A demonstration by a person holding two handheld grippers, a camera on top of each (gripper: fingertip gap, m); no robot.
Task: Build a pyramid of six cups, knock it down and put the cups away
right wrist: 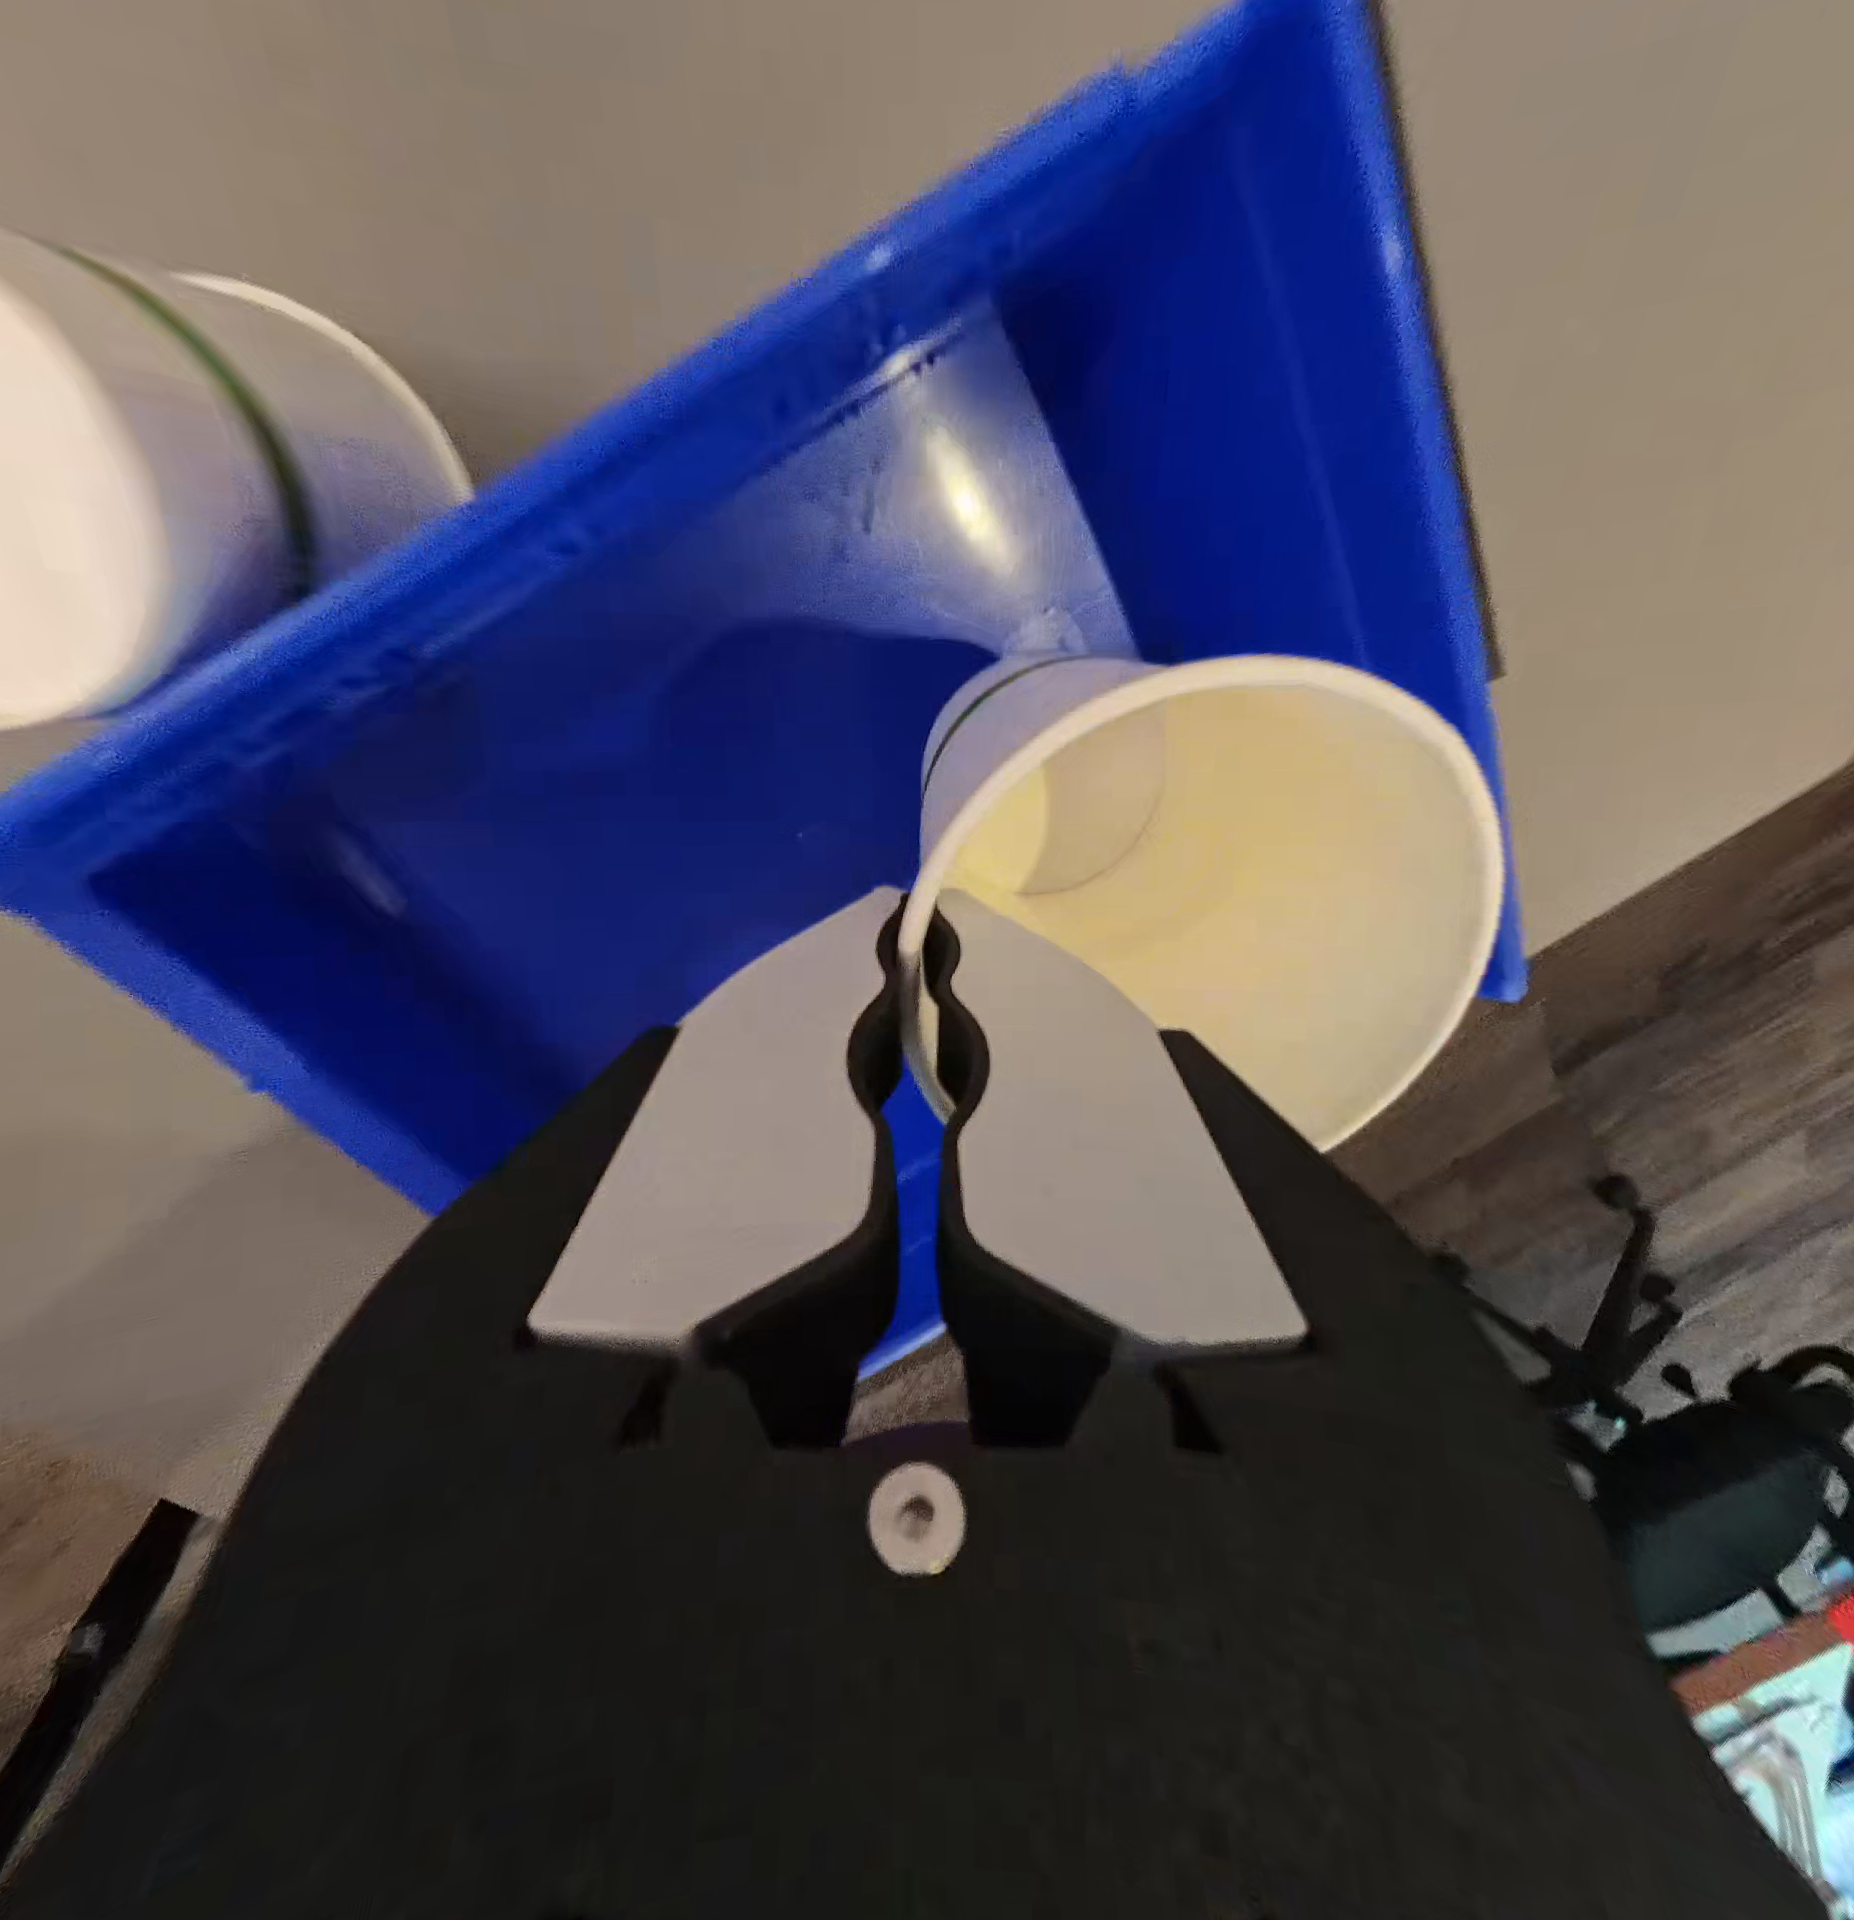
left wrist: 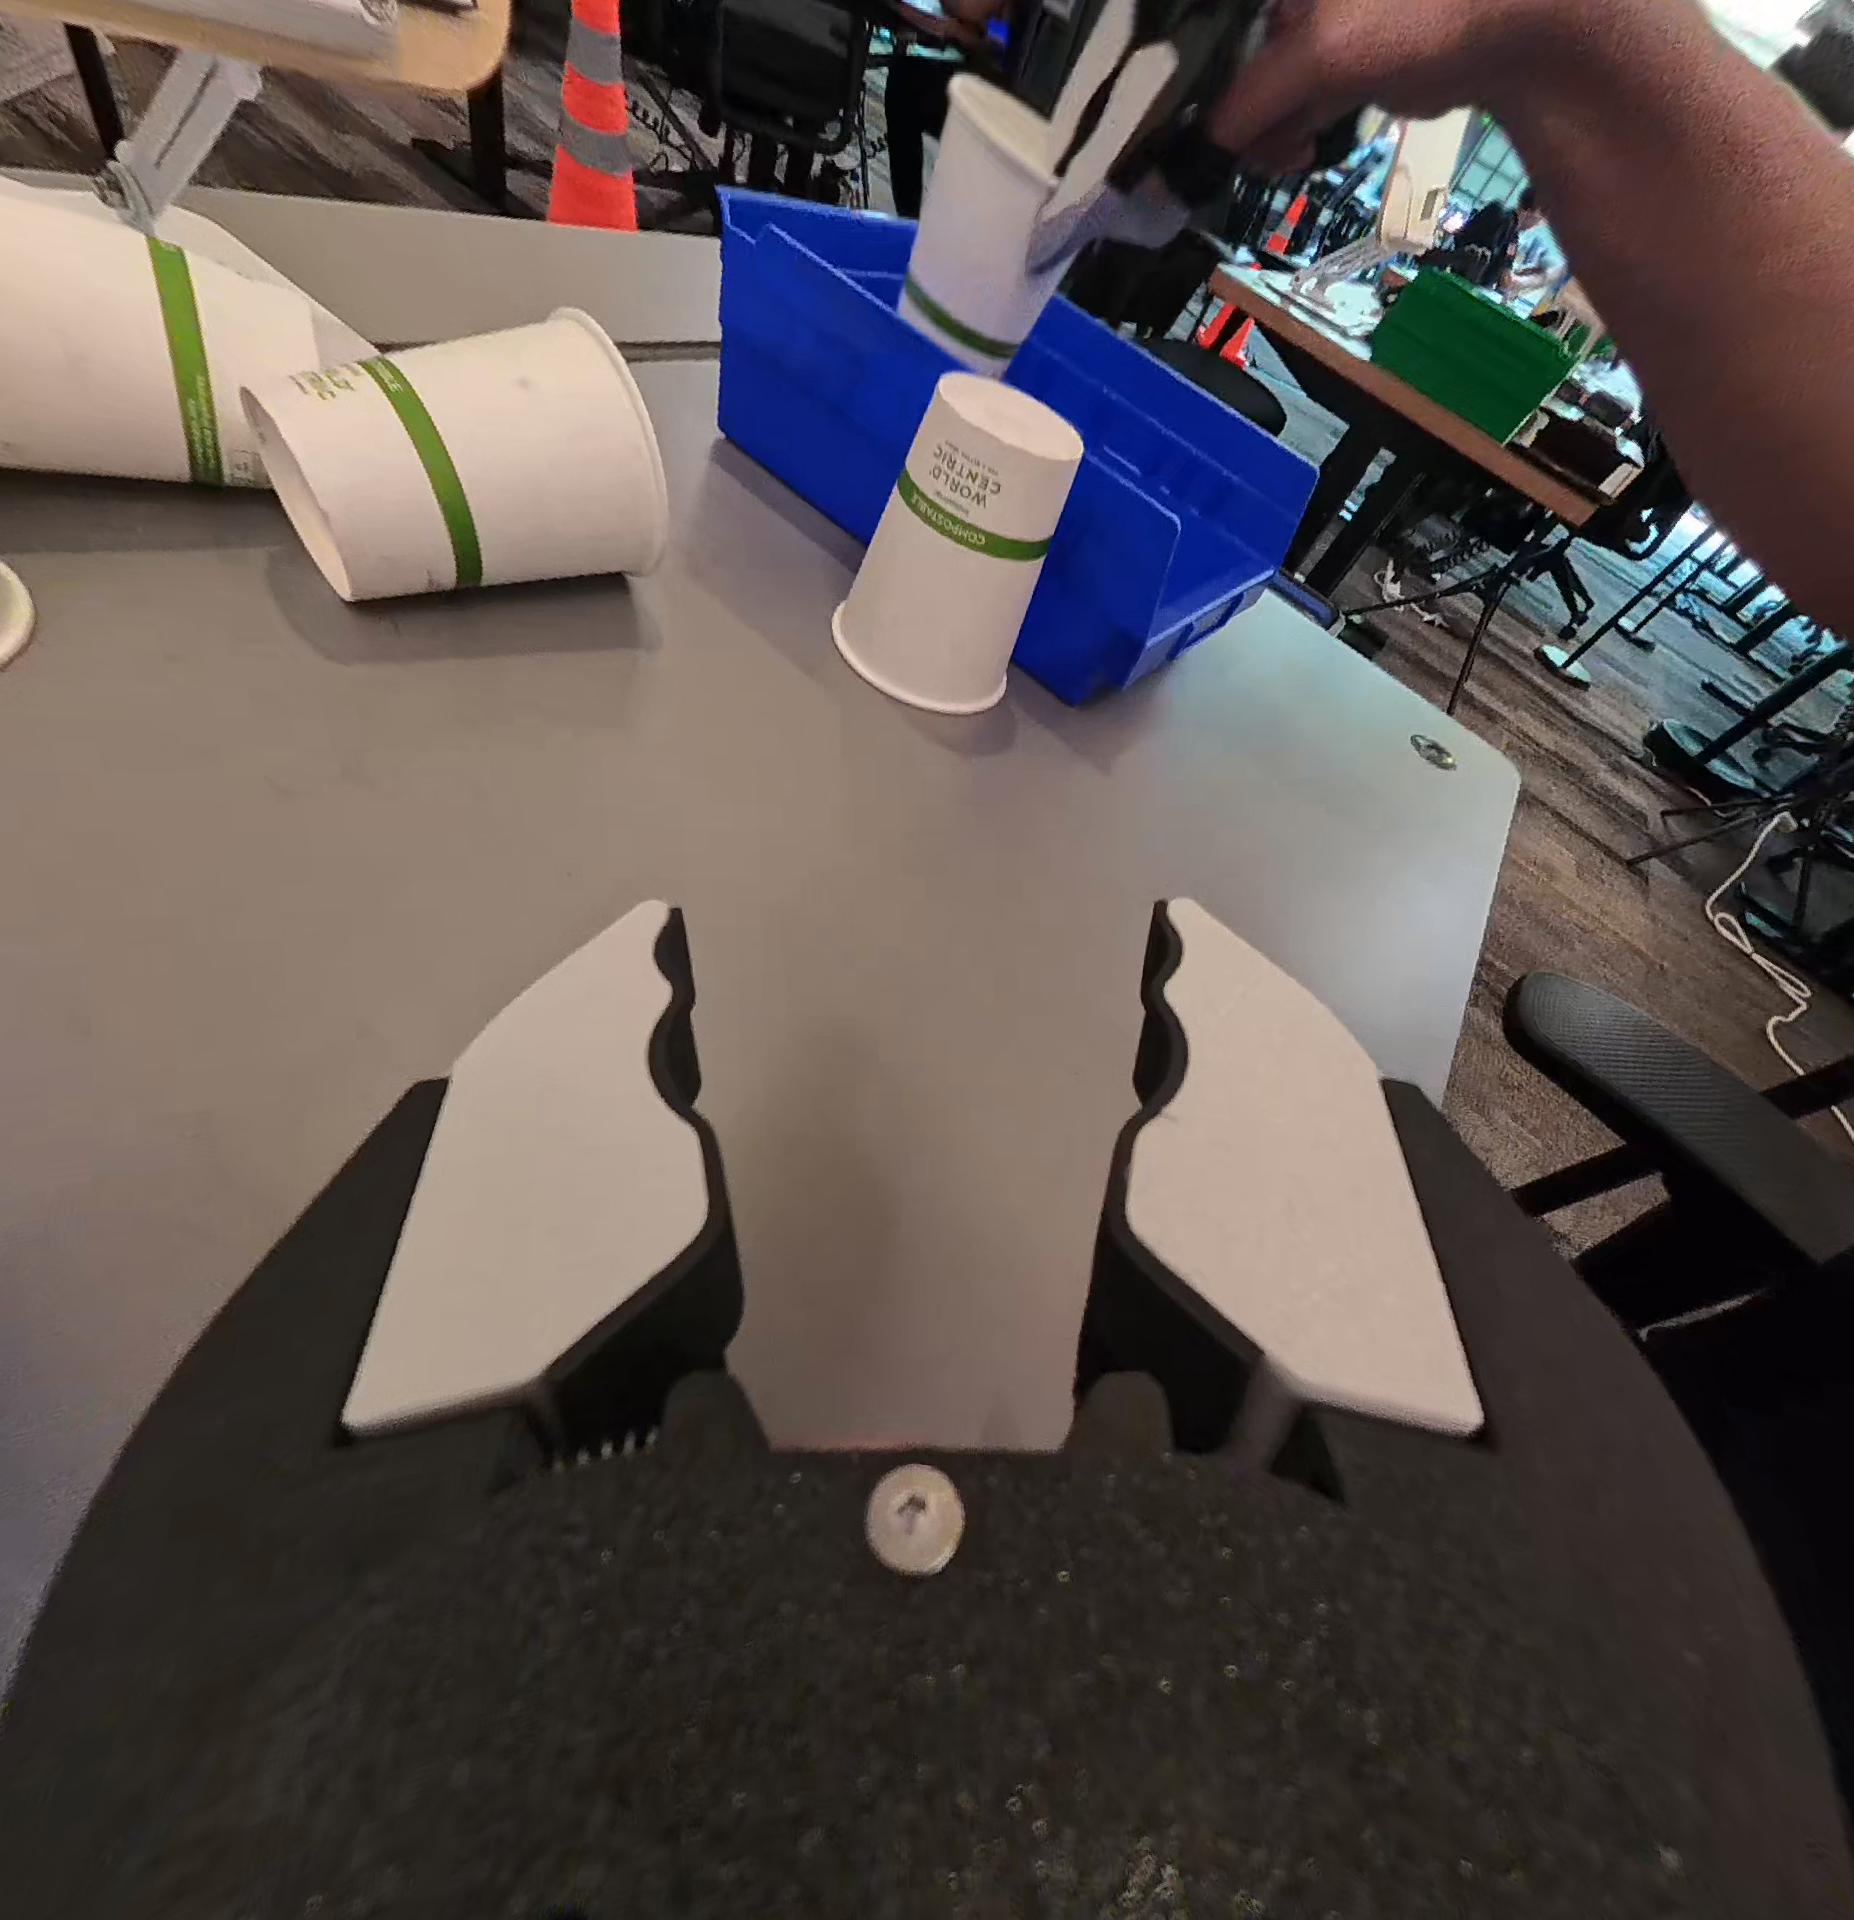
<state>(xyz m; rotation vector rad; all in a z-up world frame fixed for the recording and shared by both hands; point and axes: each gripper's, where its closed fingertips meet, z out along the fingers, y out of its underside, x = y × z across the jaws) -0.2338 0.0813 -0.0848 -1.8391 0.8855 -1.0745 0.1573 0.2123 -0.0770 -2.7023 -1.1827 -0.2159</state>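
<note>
The right gripper (right wrist: 921,935) pinches the rim of a paper cup (right wrist: 1214,883) over the blue bin (right wrist: 590,727), centre frame. The left gripper (left wrist: 915,920) hangs open and empty above the grey table (left wrist: 902,810); other cups lie at upper left.

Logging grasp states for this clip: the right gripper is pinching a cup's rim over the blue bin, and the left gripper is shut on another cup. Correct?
Not quite. The left gripper is open and holds nothing, as the left wrist view shows. The rest stands: the right gripper pinches the cup by its rim over the blue bin.
</note>
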